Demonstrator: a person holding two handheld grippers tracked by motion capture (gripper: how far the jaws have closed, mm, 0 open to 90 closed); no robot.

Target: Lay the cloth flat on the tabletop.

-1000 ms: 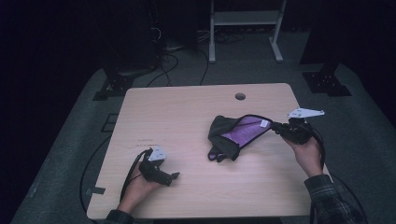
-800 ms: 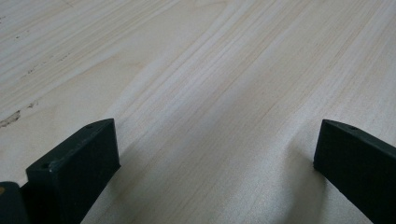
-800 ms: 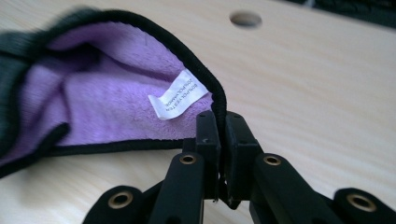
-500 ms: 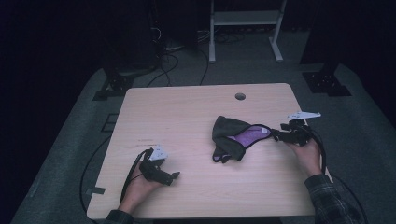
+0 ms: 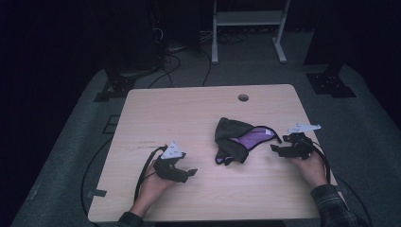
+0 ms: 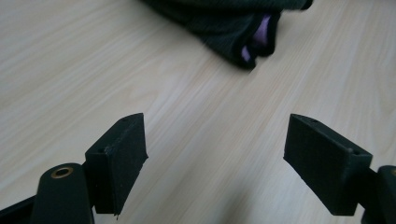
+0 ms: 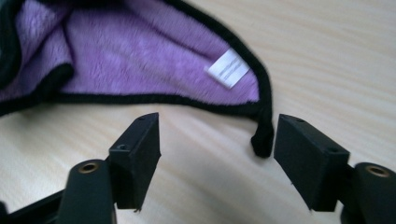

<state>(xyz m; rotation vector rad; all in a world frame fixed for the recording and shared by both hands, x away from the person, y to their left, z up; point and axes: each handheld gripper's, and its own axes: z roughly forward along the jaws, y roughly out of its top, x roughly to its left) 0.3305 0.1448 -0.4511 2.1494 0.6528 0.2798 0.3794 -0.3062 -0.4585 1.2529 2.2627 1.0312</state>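
A crumpled cloth [image 5: 239,138], dark on one side and purple on the other, lies on the right half of the wooden table [image 5: 189,113]. In the right gripper view its purple face [image 7: 140,60] carries a small white label [image 7: 229,68], and a black-edged corner [image 7: 262,137] lies just ahead of the jaws. My right gripper [image 5: 276,148] [image 7: 217,144] is open, low over the table just right of that corner, holding nothing. My left gripper [image 5: 190,172] [image 6: 215,149] is open near the front left, apart from the cloth's dark folded end [image 6: 243,28].
A round cable hole [image 5: 243,98] sits near the table's far edge. A black cable [image 5: 142,175] trails from the left gripper over the front left of the table. Beyond the table stand a white frame [image 5: 246,28] and black stand feet [image 5: 331,82] on the grey floor.
My right gripper has let go of the cloth's corner, lowered and drawn back toward the right, jaws now open. The cloth has settled flat on the table. The left gripper stayed put.
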